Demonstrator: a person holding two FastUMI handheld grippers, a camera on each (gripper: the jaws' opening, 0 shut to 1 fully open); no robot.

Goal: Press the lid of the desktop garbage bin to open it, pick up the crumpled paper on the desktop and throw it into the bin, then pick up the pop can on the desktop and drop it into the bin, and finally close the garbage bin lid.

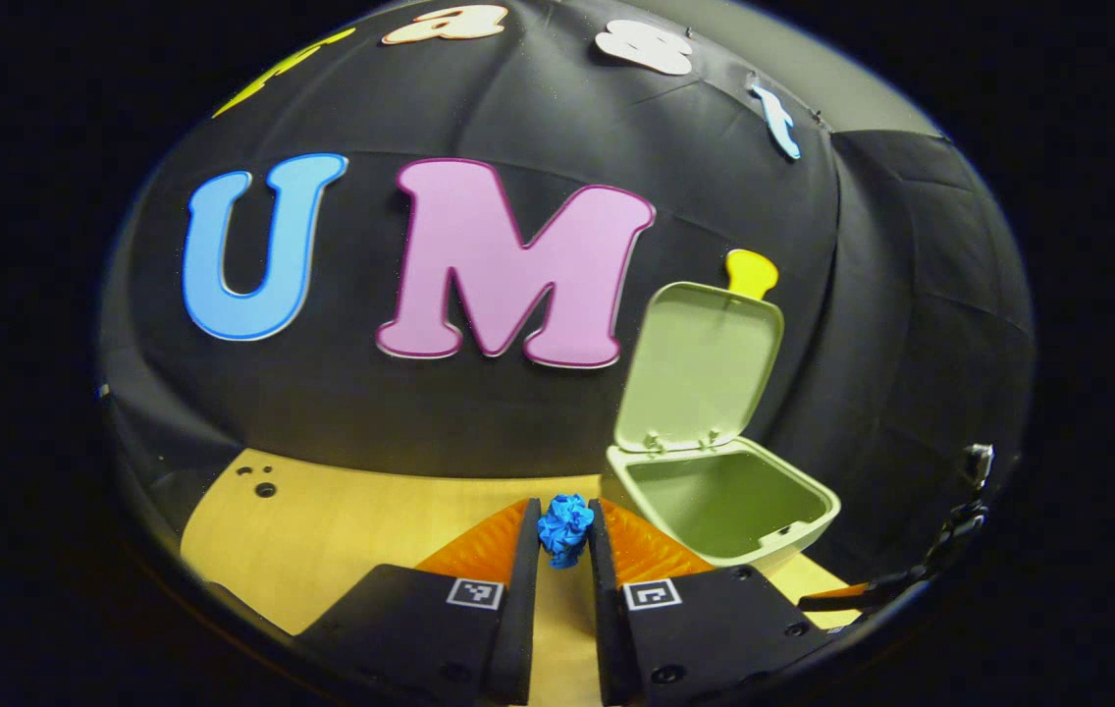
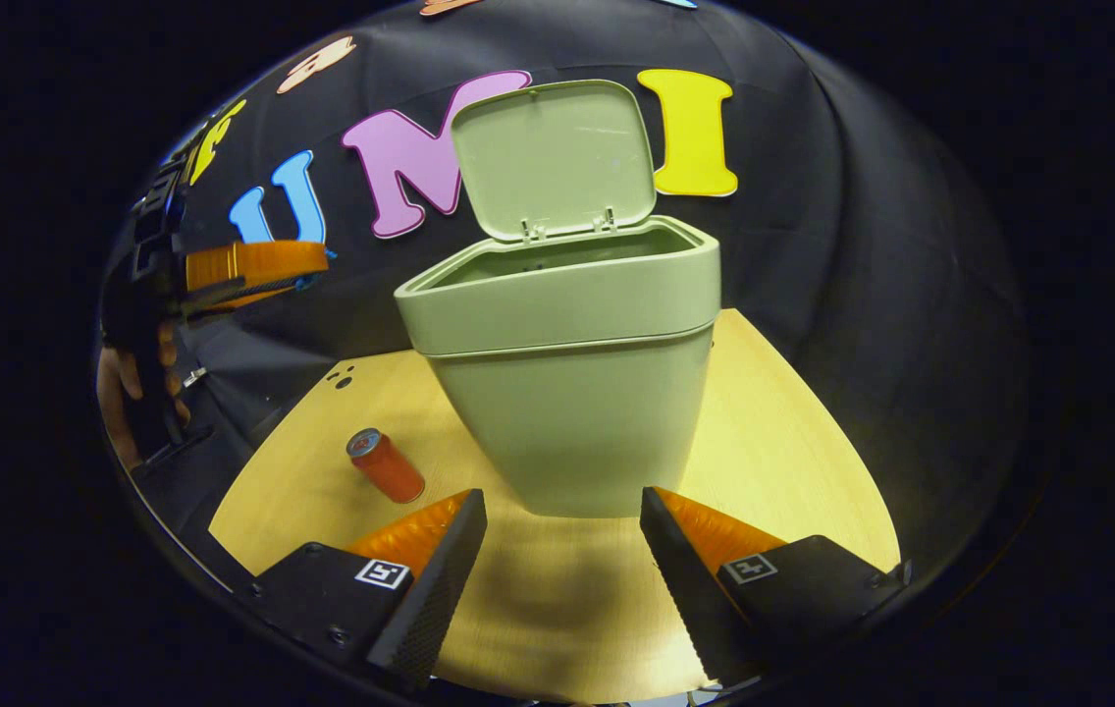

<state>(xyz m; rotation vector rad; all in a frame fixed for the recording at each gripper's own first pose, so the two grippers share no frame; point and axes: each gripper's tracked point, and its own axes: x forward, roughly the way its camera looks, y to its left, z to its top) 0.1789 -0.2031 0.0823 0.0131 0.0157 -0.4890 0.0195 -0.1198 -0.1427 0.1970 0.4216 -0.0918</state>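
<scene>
A pale green desktop bin [image 1: 726, 499] stands with its lid [image 1: 700, 365] swung up and open. My left gripper [image 1: 564, 535] is shut on a crumpled blue paper ball [image 1: 565, 528], held above the table just left of the bin's mouth. In the right gripper view the bin [image 2: 572, 393] rises close ahead, lid [image 2: 550, 157] upright. My right gripper [image 2: 562, 530] stands open low before the bin's base, nothing between its fingers. A red pop can [image 2: 386, 464] lies tilted on the wooden table [image 2: 793, 462] left of the bin. The left gripper [image 2: 253, 270], in a person's hand, hangs at the far left.
The light wooden table [image 1: 322, 520] ends at the black cloth wall behind the bin. Small dark holes [image 1: 258, 479] mark its far left corner. A person's hand [image 2: 126, 383] holds the left gripper's handle at the left edge. The right gripper [image 1: 911, 579] shows at the right edge.
</scene>
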